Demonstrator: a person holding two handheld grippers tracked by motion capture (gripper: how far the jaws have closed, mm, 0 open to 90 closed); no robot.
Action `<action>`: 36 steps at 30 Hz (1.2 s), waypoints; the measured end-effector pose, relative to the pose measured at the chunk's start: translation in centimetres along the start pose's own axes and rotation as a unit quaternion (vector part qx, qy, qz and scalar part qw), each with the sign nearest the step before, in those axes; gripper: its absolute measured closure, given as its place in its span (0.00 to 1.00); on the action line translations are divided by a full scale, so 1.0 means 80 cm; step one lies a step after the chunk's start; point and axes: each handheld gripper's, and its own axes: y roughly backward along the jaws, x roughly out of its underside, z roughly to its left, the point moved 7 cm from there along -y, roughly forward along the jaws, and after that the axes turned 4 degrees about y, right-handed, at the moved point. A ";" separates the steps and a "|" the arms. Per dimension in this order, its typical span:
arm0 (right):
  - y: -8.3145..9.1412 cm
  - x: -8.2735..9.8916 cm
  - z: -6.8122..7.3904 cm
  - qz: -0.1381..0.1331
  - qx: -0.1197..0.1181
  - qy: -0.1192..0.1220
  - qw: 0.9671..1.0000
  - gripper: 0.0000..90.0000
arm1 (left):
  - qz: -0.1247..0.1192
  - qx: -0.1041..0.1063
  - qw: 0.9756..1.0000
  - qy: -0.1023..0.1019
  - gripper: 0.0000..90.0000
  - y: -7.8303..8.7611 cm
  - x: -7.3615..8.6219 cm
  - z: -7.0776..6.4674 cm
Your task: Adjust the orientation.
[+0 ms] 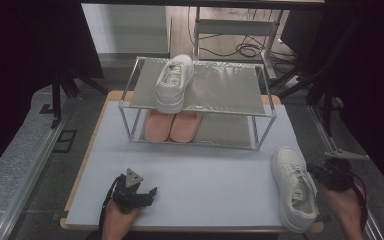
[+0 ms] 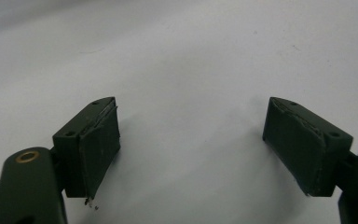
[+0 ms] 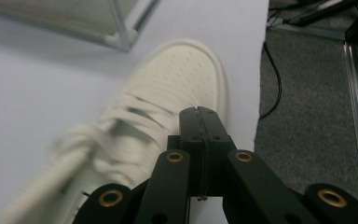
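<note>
With my right gripper (image 3: 200,114) closed empty beside the white shoe (image 1: 293,187) at the table's (image 1: 205,175) right edge and my left gripper (image 1: 139,194) resting open, I judge this shoe belongs beside its mate (image 1: 175,82) on the rack (image 1: 220,90).

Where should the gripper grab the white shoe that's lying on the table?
Probably the padded collar at the heel of the white shoe, coming from the right, where the right gripper already sits beside it. The shoe stands upright on its sole, toe pointing toward the rack, so its open top gives a thin rim to pinch. The jaws are shut now and would need opening first.
</note>
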 end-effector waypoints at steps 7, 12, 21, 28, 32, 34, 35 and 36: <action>-0.017 0.031 -0.010 0.015 0.002 -0.018 1.000 1.00 | 0.000 0.000 1.000 0.000 0.21 0.000 0.000 0.000; -0.015 0.044 -0.011 0.016 -0.001 -0.026 1.000 1.00 | 0.000 0.000 1.000 0.000 0.21 0.000 0.000 0.000; -0.021 0.058 -0.015 0.024 0.000 -0.039 0.999 1.00 | 0.001 0.000 1.000 -0.001 0.21 0.000 0.000 0.000; -0.024 0.054 -0.007 0.023 0.001 -0.035 0.999 1.00 | 0.001 0.000 1.000 -0.001 0.21 0.000 0.000 0.000; -0.028 0.050 0.004 0.019 -0.013 -0.035 0.999 1.00 | 0.001 0.000 1.000 0.000 0.21 0.000 0.000 0.000; -0.030 0.047 0.011 0.020 -0.022 -0.031 0.999 1.00 | 0.001 0.000 1.000 0.000 0.21 0.000 0.000 0.000; -0.031 0.047 0.015 0.020 -0.024 -0.029 0.999 1.00 | 0.001 0.000 1.000 0.000 0.21 0.000 0.000 0.000; -0.032 0.046 0.019 0.020 -0.025 -0.027 0.999 1.00 | 0.001 0.000 1.000 0.000 0.21 0.000 0.000 0.000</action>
